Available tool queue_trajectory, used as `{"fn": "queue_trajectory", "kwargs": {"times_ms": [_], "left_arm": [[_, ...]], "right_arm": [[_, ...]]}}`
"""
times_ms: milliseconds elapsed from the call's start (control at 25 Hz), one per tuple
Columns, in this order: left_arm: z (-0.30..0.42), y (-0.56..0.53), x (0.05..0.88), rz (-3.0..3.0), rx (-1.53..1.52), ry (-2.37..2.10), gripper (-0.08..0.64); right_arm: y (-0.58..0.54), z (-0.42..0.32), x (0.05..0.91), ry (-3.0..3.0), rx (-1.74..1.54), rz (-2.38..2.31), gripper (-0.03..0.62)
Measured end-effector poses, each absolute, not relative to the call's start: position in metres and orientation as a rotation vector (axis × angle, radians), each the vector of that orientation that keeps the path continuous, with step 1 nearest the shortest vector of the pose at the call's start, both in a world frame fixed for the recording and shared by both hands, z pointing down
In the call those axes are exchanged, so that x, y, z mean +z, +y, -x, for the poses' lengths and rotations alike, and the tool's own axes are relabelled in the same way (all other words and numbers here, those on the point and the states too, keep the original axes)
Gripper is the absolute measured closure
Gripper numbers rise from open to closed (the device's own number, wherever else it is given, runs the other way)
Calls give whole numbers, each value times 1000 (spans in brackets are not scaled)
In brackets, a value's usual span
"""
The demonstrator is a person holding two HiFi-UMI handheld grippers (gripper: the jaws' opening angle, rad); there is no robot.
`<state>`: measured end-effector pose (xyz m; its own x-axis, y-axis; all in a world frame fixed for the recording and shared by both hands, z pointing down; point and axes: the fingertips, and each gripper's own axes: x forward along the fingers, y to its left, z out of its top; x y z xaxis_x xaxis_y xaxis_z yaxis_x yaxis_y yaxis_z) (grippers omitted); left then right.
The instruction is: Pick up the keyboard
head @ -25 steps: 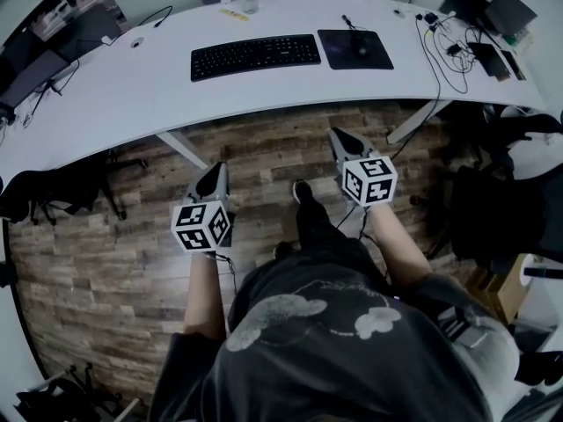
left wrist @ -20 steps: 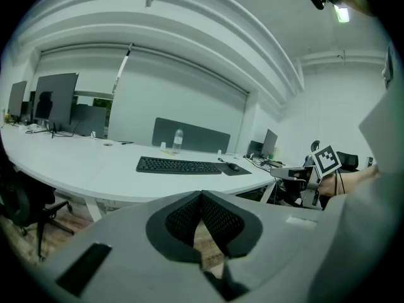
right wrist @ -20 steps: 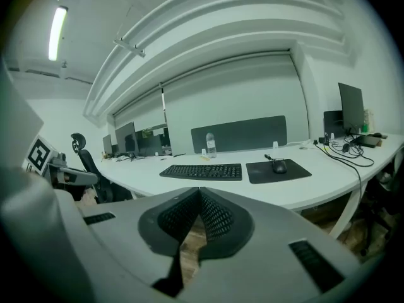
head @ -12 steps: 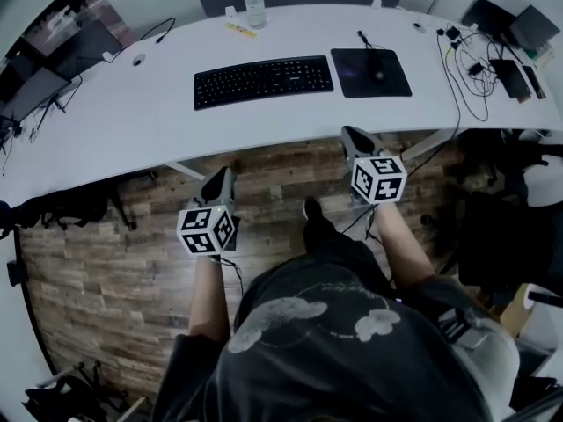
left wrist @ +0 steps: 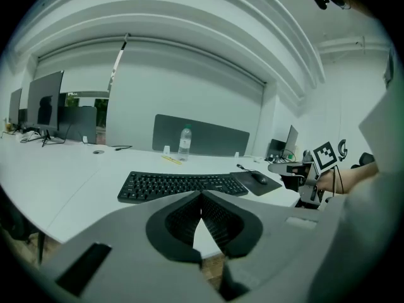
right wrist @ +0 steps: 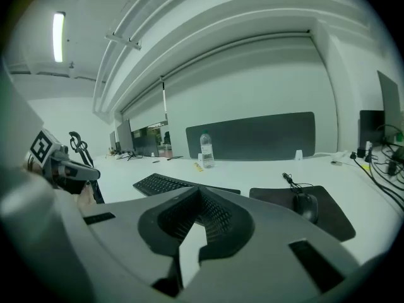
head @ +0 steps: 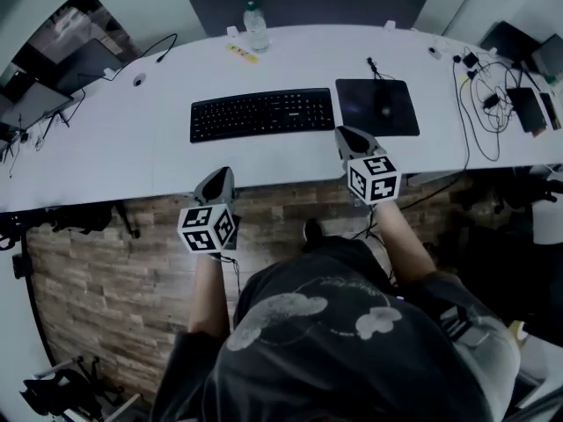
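Note:
A black keyboard (head: 262, 113) lies flat on the white desk (head: 106, 148), also seen in the left gripper view (left wrist: 180, 184) and the right gripper view (right wrist: 170, 184). My left gripper (head: 217, 181) hovers at the desk's front edge, short of the keyboard's left half, shut and empty (left wrist: 201, 197). My right gripper (head: 346, 135) sits over the desk just right of the keyboard's near right corner, shut and empty (right wrist: 199, 194).
A black mouse (head: 383, 110) rests on a dark mouse pad (head: 376, 106) right of the keyboard. A water bottle (head: 256, 25) stands behind it by a grey divider panel (head: 308, 3). Cables and devices (head: 501, 95) crowd the desk's right end. Monitors (head: 44, 86) stand at the left.
Both grippers have moved forward from over the wooden floor to the desk's front edge, and the keyboard now lies much closer. Both stay shut.

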<state>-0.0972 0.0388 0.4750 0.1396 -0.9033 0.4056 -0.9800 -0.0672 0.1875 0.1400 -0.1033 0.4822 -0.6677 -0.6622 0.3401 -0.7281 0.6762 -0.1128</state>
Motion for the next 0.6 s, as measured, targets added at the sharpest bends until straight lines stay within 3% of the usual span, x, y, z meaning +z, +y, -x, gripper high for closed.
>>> {"fn": "queue_trajectory", "kwargs": {"times_ms": [600], "left_arm": [[105,-22,487,-1925,324,-1883,558]], "right_arm": [[-183,-118,513,-2640,475,-961,601]]}}
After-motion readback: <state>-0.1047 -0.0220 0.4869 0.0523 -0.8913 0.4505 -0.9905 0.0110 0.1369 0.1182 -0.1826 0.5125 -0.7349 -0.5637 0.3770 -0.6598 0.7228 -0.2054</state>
